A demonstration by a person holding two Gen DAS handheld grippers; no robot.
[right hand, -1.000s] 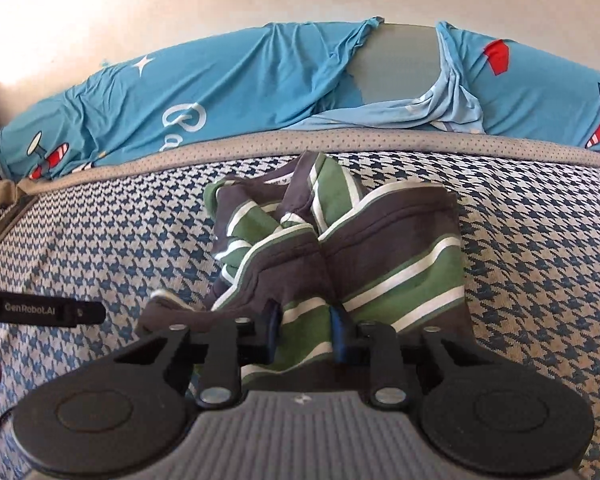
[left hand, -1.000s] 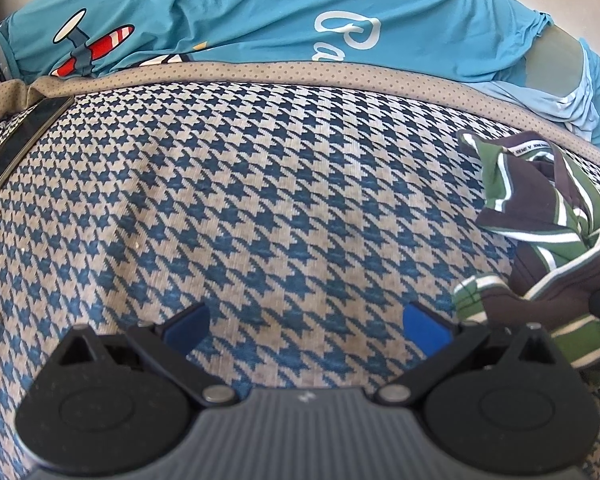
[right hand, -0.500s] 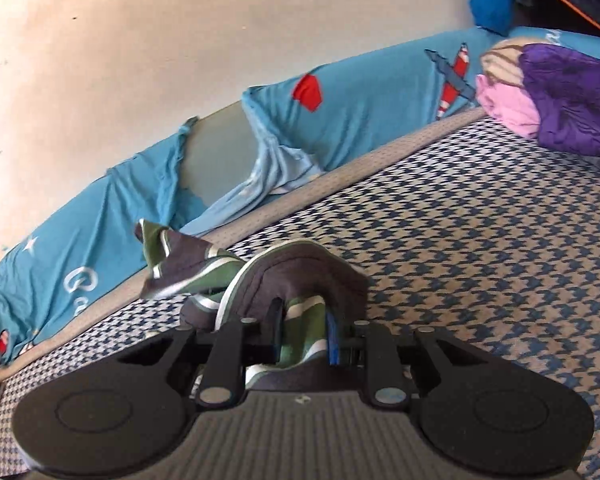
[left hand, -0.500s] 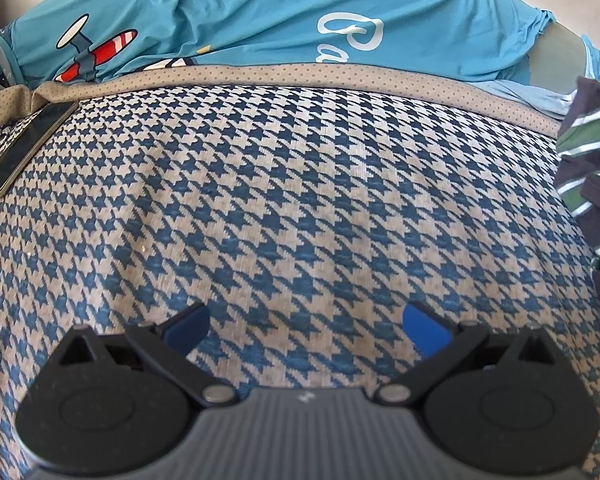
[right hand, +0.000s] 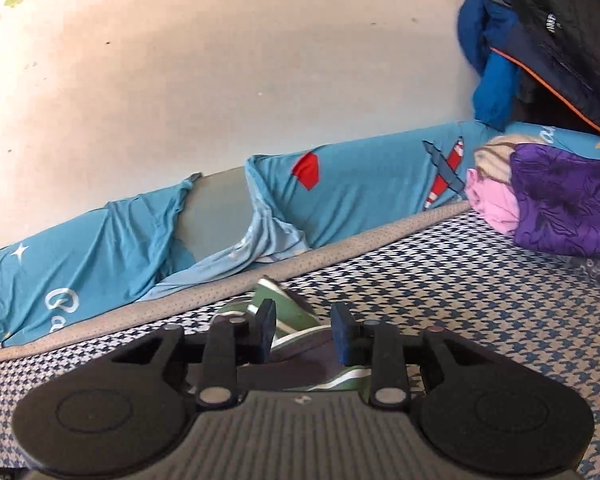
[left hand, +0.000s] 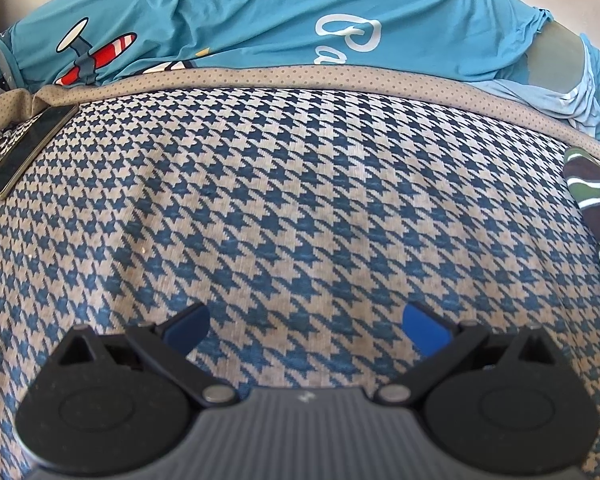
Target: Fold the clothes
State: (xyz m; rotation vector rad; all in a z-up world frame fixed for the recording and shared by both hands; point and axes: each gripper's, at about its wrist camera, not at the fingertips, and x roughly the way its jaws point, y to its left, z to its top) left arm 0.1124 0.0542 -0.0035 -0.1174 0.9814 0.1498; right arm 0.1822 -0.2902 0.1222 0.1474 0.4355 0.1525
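1. Striped garment (right hand: 292, 320), in green, brown and white, lies bunched on the houndstooth bedspread (right hand: 440, 304) just below the right gripper (right hand: 303, 330); its visible tip reaches up toward the beige piping (right hand: 340, 246) at the bed's far edge, but most of it is hidden, so I cannot tell its long axis.
2. Right gripper's jaws have just been opening; the pads stand apart and press on nothing, with the cloth lying lower between them.
3. From the left wrist view, the same garment (left hand: 596, 200) shows only at the right border, a crumpled edge running roughly top to bottom.
4. Left gripper (left hand: 306, 326) hangs over bare houndstooth, jaws spread wide, holding nothing.
5. Beyond the piping lies a blue aeroplane-print sheet (left hand: 260, 20); a phone (left hand: 28, 148) rests at the far left.
6. A purple and pink folded pile (right hand: 548, 200) sits at the right, against the wall.
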